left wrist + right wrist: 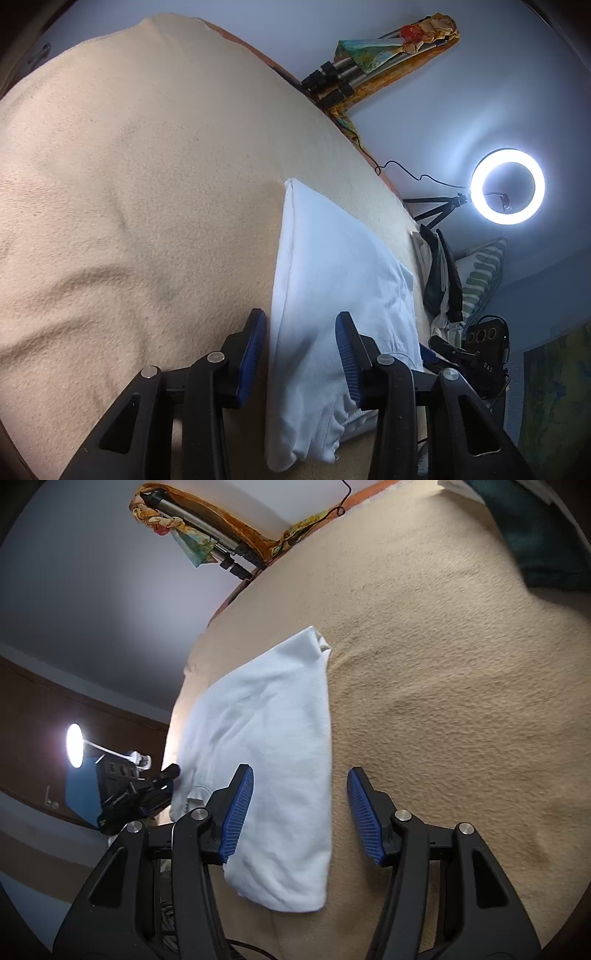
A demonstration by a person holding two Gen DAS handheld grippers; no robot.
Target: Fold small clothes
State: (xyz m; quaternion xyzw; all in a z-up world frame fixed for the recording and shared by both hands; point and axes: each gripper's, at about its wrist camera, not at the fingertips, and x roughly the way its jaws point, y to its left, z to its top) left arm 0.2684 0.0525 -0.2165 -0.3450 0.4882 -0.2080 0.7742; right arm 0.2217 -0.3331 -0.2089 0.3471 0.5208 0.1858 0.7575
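Observation:
A white folded garment (332,295) lies flat on a beige blanket (129,184); its gathered elastic edge shows at the bottom of the left wrist view. My left gripper (301,339) is open, its blue pads either side of the garment's near end, holding nothing. In the right wrist view the same garment (273,757) lies on the blanket (461,701). My right gripper (299,801) is open over the garment's right edge, with the left pad above the cloth and the right pad above bare blanket. The other gripper (147,790) shows at the garment's far left.
A lit ring light (509,186) on a small tripod stands beyond the bed edge. A pile of dark and white clothes (439,273) and a striped pillow (480,277) lie past the garment. A folded tripod (340,79) rests on orange cloth. A dark green item (543,535) lies far right.

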